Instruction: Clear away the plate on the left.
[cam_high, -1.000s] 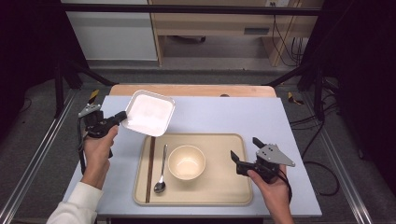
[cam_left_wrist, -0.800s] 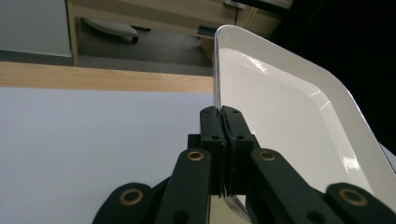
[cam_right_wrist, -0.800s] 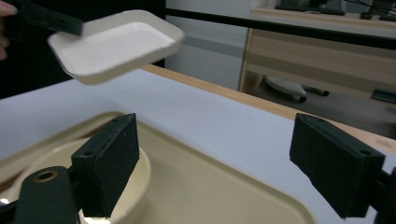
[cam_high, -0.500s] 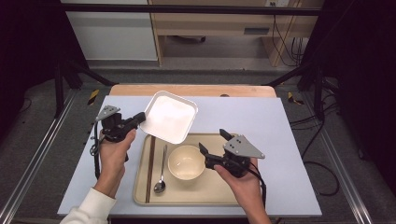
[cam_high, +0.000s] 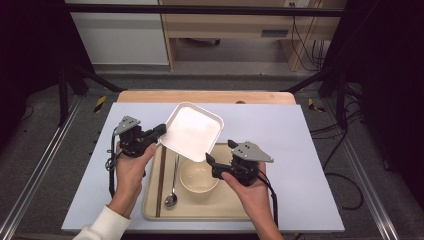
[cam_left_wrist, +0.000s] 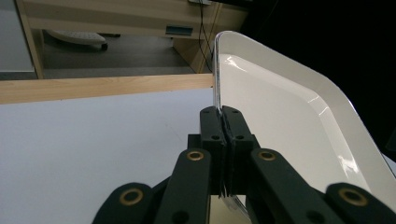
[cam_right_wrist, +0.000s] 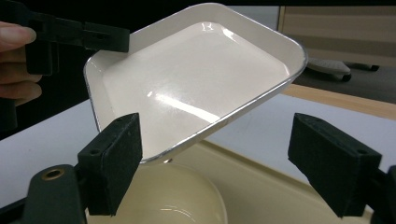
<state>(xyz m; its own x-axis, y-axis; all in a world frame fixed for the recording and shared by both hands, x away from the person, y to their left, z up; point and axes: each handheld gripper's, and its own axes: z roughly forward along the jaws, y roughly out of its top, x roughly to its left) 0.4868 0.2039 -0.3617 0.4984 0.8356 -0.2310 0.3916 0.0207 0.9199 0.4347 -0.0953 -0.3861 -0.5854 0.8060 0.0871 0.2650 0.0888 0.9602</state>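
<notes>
High view: the desk (cam_high: 310, 150) carries a beige tray (cam_high: 235, 207) holding a bowl (cam_high: 197, 177), spoon (cam_high: 172, 192) and chopsticks (cam_high: 161, 180). Above them tilts a white square plate (cam_high: 192, 131), probably to keep it clear, its rim clamped in the left claw (cam_high: 159, 131). The right claw (cam_high: 220, 156), jaws apart, sits just beside its lower corner.

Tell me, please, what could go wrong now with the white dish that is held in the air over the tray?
1. The left claw pinches the white dish by one thin rim edge, so the tilted dish could slip or swing.
2. The dish hangs over the bowl and spoon in the tray; a drop could knock them.
3. The right claw, open, is close under the dish's low corner and could bump it.
</notes>
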